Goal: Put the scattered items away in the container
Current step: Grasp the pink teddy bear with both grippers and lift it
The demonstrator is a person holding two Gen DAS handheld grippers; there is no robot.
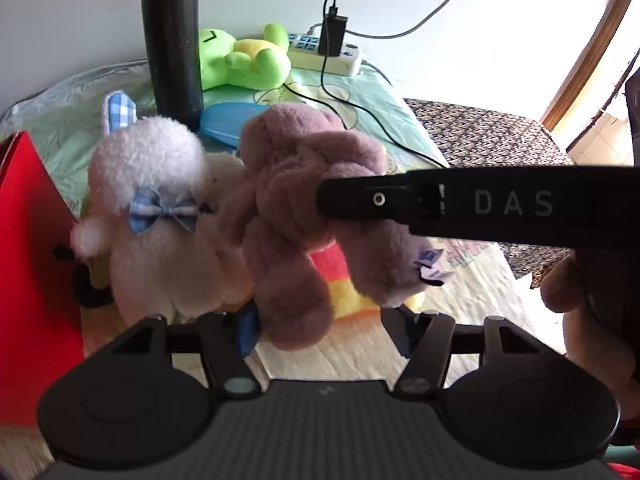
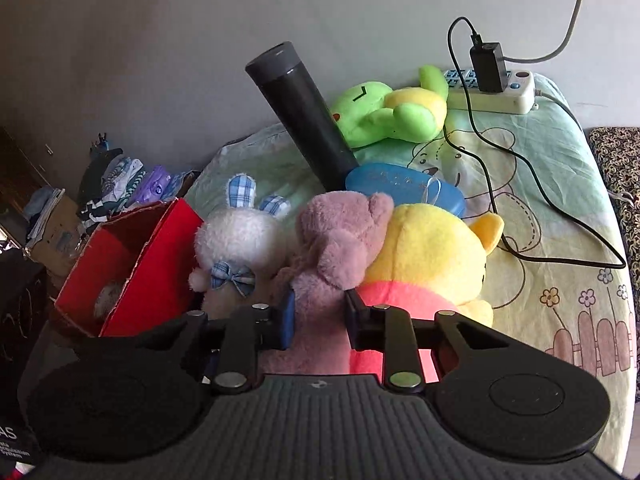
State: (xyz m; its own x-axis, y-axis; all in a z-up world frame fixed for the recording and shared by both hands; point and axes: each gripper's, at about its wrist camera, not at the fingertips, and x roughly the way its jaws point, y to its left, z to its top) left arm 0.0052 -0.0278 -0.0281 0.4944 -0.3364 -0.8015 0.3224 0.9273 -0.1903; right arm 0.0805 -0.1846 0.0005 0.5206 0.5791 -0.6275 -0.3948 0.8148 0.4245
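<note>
A purple plush toy [image 2: 340, 248] lies among other toys on the bed, and my right gripper [image 2: 320, 316] is shut on its lower body. In the left wrist view one black finger of the right gripper [image 1: 360, 200] crosses in from the right and presses into the purple plush [image 1: 288, 184]. My left gripper [image 1: 325, 322] is open low in front of the plush. Its blue pad brushes the plush's leg, while the other finger stands apart. A white bunny [image 2: 240, 240] leans on the open red box [image 2: 152, 264]. Beside the purple toy sits a yellow bear [image 2: 432, 256].
A black flask [image 2: 304, 120], a green plush [image 2: 392, 112] and a blue case [image 2: 400, 184] lie farther back. A power strip [image 2: 496, 92] with a charger and a black cable [image 2: 560, 208] runs along the right. Something pale and furry [image 2: 108, 300] lies inside the red box.
</note>
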